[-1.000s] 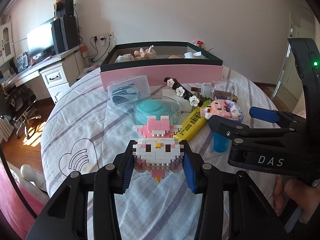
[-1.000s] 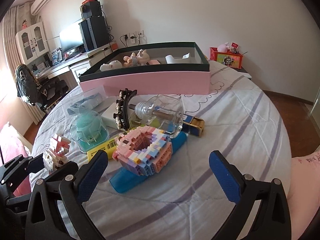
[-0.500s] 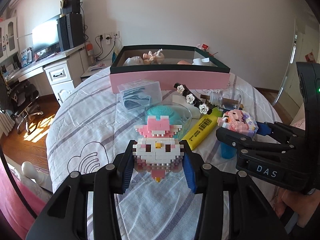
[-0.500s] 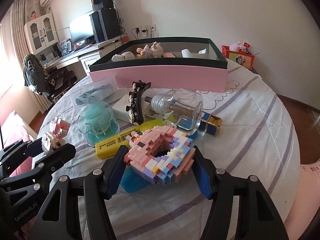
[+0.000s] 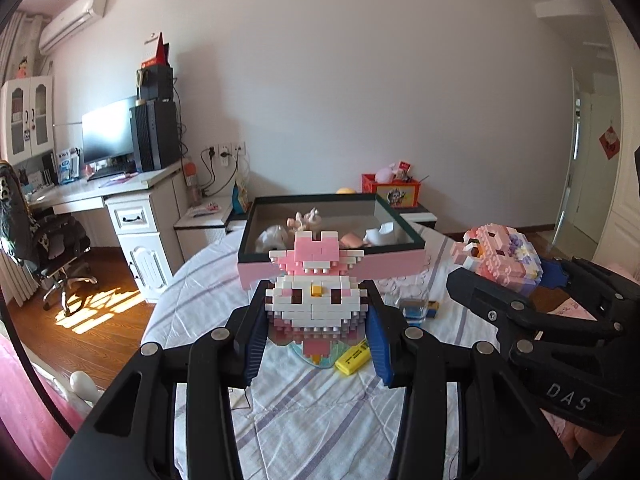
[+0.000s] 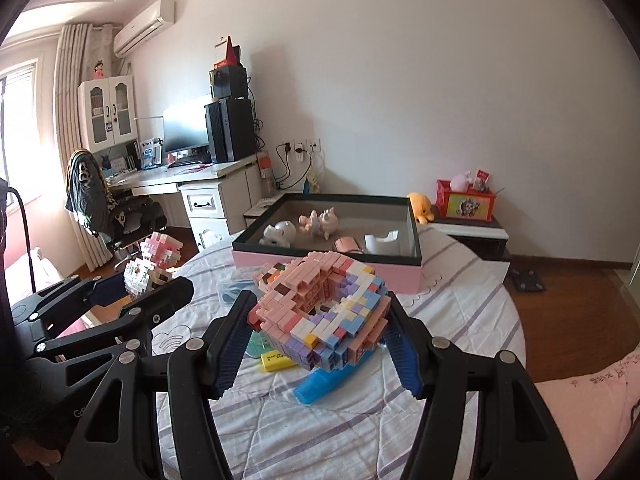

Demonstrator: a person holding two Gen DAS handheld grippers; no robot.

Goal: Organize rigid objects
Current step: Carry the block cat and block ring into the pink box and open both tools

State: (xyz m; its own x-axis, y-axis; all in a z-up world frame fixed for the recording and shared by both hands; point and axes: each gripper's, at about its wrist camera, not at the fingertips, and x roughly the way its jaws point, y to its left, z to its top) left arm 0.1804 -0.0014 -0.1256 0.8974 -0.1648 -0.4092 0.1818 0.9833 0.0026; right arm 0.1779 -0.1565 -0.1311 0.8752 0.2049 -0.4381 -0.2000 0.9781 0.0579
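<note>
My left gripper (image 5: 316, 316) is shut on a white and pink brick figure (image 5: 316, 300) and holds it high above the round table. My right gripper (image 6: 320, 328) is shut on a pink and pastel brick model (image 6: 320, 320), also lifted; it shows in the left wrist view (image 5: 500, 260) at the right. The left gripper and its figure (image 6: 150, 264) show at the left of the right wrist view. Ahead stands the pink box with a dark rim (image 6: 332, 268) (image 5: 332, 268), holding small figurines (image 6: 320, 222).
On the striped tablecloth (image 6: 440, 360) below lie a yellow highlighter (image 6: 276, 360) (image 5: 352, 356), a blue object (image 6: 332, 380) and a glass bottle (image 5: 412, 304). A desk with monitor (image 6: 188, 160) and a chair (image 6: 104, 208) stand left. A red box (image 6: 466, 200) sits behind.
Both grippers have risen well above the table with their brick models. The right gripper closed on the pastel model a second ago and lifted it off the blue object.
</note>
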